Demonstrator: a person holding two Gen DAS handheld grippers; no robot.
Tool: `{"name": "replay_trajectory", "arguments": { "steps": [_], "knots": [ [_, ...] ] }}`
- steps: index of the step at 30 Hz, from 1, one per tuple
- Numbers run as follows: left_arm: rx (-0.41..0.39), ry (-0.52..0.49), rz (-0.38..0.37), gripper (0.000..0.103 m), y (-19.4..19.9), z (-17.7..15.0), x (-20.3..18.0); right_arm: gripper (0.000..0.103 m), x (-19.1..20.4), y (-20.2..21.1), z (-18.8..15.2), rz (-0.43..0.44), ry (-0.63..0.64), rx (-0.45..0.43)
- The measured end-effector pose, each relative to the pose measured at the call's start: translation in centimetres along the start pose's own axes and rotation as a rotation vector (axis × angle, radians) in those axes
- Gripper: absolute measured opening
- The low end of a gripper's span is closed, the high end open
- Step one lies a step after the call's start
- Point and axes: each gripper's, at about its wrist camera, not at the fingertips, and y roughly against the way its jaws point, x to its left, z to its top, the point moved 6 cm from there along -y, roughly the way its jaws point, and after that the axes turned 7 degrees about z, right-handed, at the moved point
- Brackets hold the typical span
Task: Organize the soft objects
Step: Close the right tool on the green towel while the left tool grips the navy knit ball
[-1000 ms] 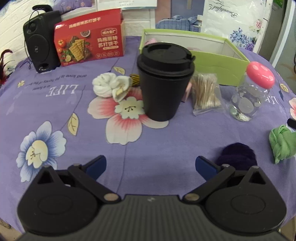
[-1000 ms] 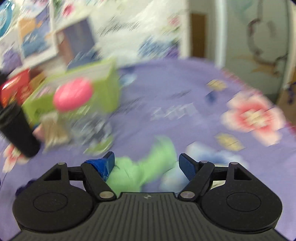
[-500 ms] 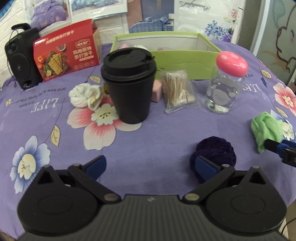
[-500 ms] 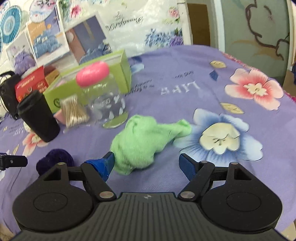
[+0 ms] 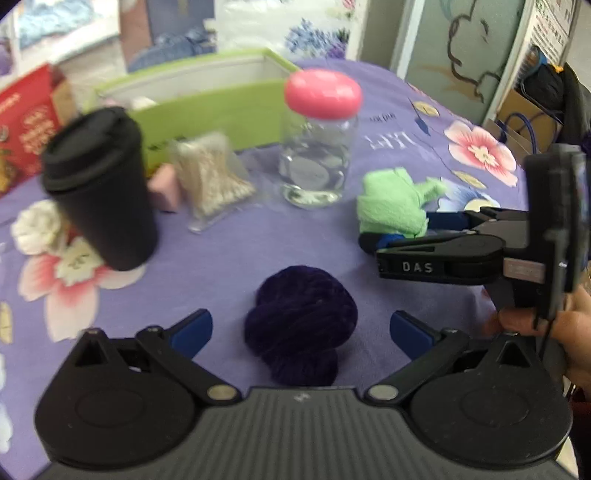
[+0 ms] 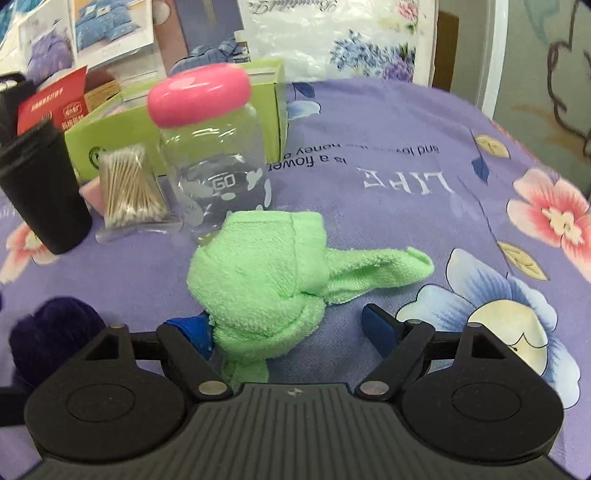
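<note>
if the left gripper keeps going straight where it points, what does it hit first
Most likely the dark purple yarn ball: it lies on the tablecloth straight ahead of the open left gripper, between its fingers, though how far ahead is hard to judge.

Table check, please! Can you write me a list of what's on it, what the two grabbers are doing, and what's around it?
Surface: purple flowered tablecloth, covered.
Job's things: green towel, dark purple yarn ball, white cloth bundle, all lying on the cloth.
Clutter: black lidded cup, pink-lidded clear jar, cotton swab bag, green box, red cracker box.
Grippers: left gripper open around the yarn; right gripper open, jaws just widening, towel between them.
Cables: nothing seen.
Surroundings: bedding posters, door, cardboard box.
</note>
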Motion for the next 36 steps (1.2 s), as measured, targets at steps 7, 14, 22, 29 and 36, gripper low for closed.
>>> {"name": "replay_trajectory", "arguments": {
  "steps": [7,14,22,29,36],
  "knots": [
    [0.077,-0.003,0.040,0.100,-3.2,-0.3,0.1,0.075,-0.3,-0.5,0.4,0.007,-0.011,-0.018],
    [0.073,-0.010,0.093,0.096,-3.9,-0.6,0.2,0.079,0.0,-1.5,0.9,-0.023,0.013,-0.009],
    [0.065,0.037,0.100,0.059,-3.1,-0.4,0.3,0.051,0.0,-1.2,0.9,0.020,0.039,-0.048],
    [0.035,0.176,0.071,0.057,0.6,-0.9,3.1,0.017,0.3,2.9,0.6,0.043,0.059,-0.119],
    [-0.031,0.209,0.085,0.057,6.6,1.8,6.9,0.017,1.8,9.5,2.8,0.073,0.151,-0.242]
  ]
}}
